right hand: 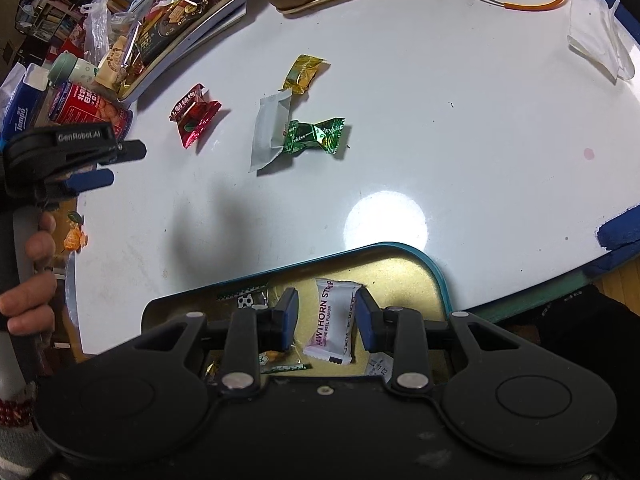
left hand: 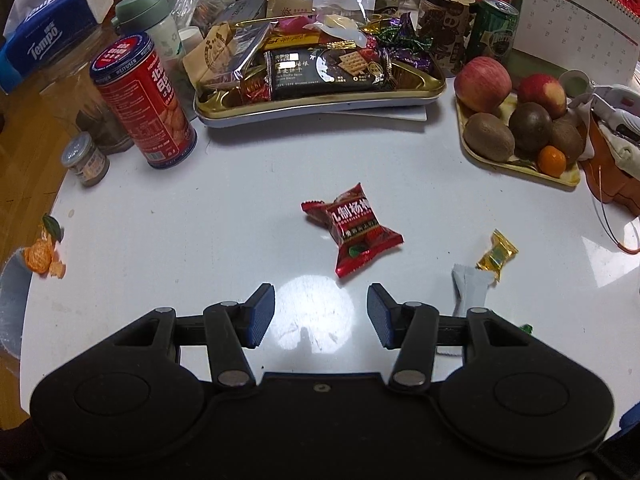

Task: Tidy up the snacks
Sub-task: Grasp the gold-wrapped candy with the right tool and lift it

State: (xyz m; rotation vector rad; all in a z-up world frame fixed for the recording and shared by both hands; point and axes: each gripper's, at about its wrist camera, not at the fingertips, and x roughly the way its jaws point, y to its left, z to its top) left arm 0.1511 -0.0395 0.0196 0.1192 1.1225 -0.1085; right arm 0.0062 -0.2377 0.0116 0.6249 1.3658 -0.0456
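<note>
A red snack packet [left hand: 352, 234] lies on the white table [left hand: 200, 208] just ahead of my left gripper [left hand: 322, 314], which hangs open and empty above the tabletop. To its right lie a gold candy [left hand: 498, 254] and a white packet [left hand: 470, 288]. In the right wrist view the same red packet [right hand: 196, 114], gold candy [right hand: 304, 74], white packet [right hand: 270, 132] and a green candy [right hand: 316, 136] are spread on the table. My right gripper [right hand: 328, 320] is open over a teal-rimmed gold tray [right hand: 400, 246]. A white hawthorn strip packet [right hand: 334, 320] lies in the tray between its jaws, with a gap at the left pad.
A full snack tray [left hand: 420, 92], a red can [left hand: 144, 104], a small jar [left hand: 86, 158] and a tissue box [left hand: 44, 36] stand at the back left. A fruit tray [left hand: 560, 178] sits back right. Orange peel [left hand: 40, 258] lies at the table's left edge. A hand [right hand: 36, 276] holds the left gripper [right hand: 116, 164].
</note>
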